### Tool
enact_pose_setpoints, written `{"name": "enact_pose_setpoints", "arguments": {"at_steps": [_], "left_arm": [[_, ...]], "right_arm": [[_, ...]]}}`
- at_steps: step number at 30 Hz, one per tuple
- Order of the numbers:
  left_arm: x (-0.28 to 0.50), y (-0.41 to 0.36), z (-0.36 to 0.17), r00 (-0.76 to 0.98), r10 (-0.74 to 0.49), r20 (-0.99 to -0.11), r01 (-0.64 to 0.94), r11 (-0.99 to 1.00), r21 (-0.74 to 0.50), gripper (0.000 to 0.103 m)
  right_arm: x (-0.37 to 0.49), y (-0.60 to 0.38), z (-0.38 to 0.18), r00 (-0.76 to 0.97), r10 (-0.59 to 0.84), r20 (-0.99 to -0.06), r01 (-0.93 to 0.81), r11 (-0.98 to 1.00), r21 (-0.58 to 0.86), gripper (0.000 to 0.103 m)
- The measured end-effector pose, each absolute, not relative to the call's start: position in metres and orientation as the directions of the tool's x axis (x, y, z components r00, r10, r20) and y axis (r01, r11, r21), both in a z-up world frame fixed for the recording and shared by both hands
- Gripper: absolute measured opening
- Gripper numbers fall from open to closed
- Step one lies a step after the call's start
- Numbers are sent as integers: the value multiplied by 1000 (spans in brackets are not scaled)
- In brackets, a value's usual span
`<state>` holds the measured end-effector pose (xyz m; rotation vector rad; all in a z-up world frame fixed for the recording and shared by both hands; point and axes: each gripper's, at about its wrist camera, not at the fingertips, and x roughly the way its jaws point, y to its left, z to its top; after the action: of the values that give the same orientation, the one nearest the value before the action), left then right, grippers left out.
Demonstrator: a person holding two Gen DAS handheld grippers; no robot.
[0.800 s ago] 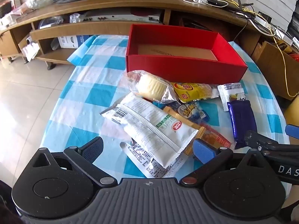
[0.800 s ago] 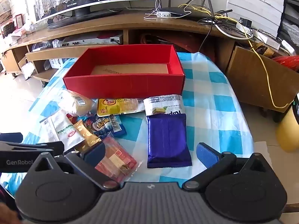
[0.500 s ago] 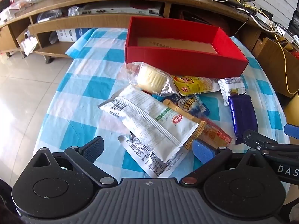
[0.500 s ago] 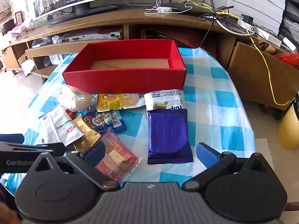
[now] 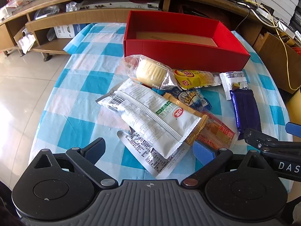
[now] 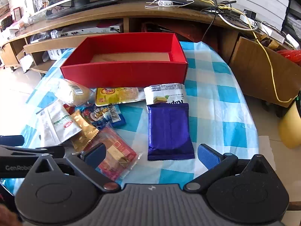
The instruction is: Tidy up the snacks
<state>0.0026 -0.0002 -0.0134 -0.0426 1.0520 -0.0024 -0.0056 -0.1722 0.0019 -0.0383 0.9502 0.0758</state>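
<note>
A red box [image 5: 186, 54] [image 6: 124, 73] stands open at the back of the checked tablecloth, only its brown floor showing inside. In front of it lie several snack packets. A large white packet [image 5: 152, 120] lies on a silver one [image 5: 150, 156], right before my left gripper [image 5: 148, 150], which is open and holds nothing. A clear-wrapped cake [image 5: 150, 71], a yellow packet [image 5: 195, 79] and a blue packet [image 5: 191, 98] lie behind. A purple packet [image 6: 169, 130] lies just ahead of my open right gripper [image 6: 150, 154]; a red clear packet [image 6: 114, 150] sits by its left finger.
A low wooden TV bench [image 6: 131, 13] with cables [image 6: 225, 13], a router and a monitor runs behind the table. A brown cardboard box [image 6: 263, 71] and a yellow object [image 6: 289, 128] stand right of the table. Tiled floor [image 5: 24, 86] lies to the left.
Both grippers have tipped down and moved slightly nearer the snacks, which now sit higher and larger in view. Jaws stay open; no packet has moved.
</note>
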Motion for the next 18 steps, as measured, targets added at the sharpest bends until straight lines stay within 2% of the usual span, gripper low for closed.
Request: {"name": "enact_pose_setpoints", "arguments": {"at_steps": [18], "left_arm": [[0,-3,-15,507,-5,-862,-11,1000,-12,100]], "right_arm": [[-3,-173,-5,552,46,-833,-74,997,6,103]]}}
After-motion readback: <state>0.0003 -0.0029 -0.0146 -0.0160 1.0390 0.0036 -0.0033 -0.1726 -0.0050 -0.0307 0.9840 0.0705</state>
